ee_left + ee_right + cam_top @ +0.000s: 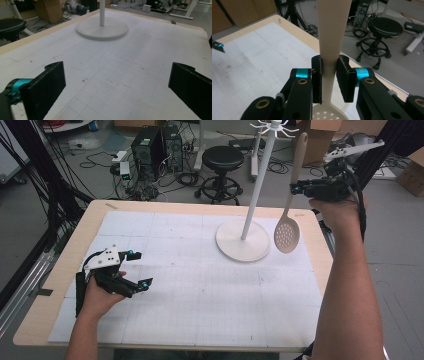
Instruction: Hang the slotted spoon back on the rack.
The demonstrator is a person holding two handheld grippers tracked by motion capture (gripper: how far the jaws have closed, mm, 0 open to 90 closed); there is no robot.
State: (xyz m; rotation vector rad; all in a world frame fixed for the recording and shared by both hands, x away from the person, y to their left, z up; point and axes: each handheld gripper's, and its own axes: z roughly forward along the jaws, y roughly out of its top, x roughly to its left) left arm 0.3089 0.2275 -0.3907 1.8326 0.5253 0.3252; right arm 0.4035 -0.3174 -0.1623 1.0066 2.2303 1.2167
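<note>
Slotted spoon [290, 215] hangs clamped in the right gripper [300, 187], just right of the white rack stand [243, 240].
Gridded mat [200, 285] covers the table; left gripper [137, 268] rests, jaws apart. Stool [222, 160], cables behind; spoon's bowl cut off in right gripper view.

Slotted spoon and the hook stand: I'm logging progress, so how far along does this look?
Done: the slotted spoon is off the table, clamped by its handle in the right gripper, bowl hanging down. In hand: it is held up beside the stand, below the hooks. Left: likely hanging it on a hook, a guess. The left gripper rests open on the mat.
</note>
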